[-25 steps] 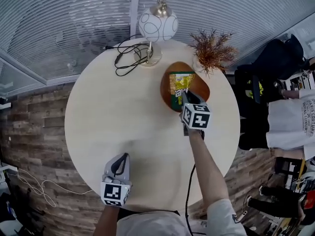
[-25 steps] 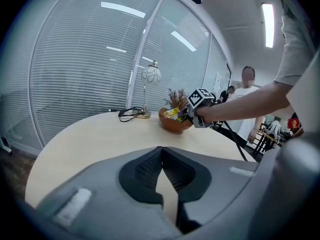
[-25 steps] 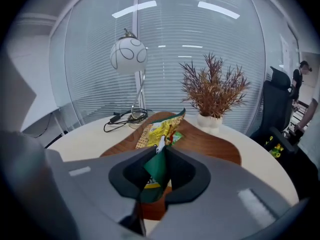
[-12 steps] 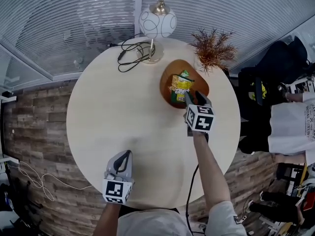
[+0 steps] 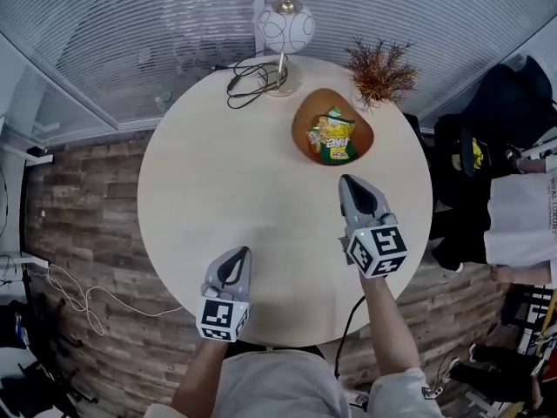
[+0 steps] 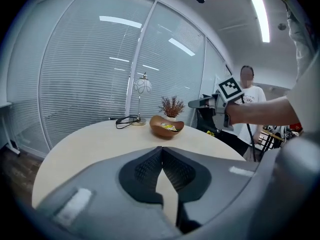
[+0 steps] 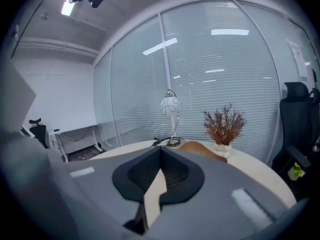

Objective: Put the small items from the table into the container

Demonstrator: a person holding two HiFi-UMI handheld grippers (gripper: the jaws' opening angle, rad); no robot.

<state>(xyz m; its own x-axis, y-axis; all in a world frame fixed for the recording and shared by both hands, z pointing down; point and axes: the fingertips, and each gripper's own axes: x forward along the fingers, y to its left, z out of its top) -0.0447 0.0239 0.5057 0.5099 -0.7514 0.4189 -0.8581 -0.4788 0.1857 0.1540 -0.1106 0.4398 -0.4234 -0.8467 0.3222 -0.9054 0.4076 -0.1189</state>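
Open tabletop (image 5: 235, 190), lamp (image 5: 285, 29), plant (image 5: 380, 72) behind bowl (image 5: 303, 131)

In the right gripper view, the right tool (image 7: 160, 153) hides most of the wooden bowl (image 7: 192, 146); only a strip of rim shows. In the head view, print on the packets (image 5: 332, 136) is too small to read. The right edge cuts off a bystander (image 5: 522, 216).

The grey left gripper (image 5: 233, 258), marker cube at its back, has its jaws pressed together with nothing between them, tilted slightly downward. The grey right gripper (image 5: 350, 184) is likewise closed and empty, held out ahead on a bare forearm (image 5: 387, 329).
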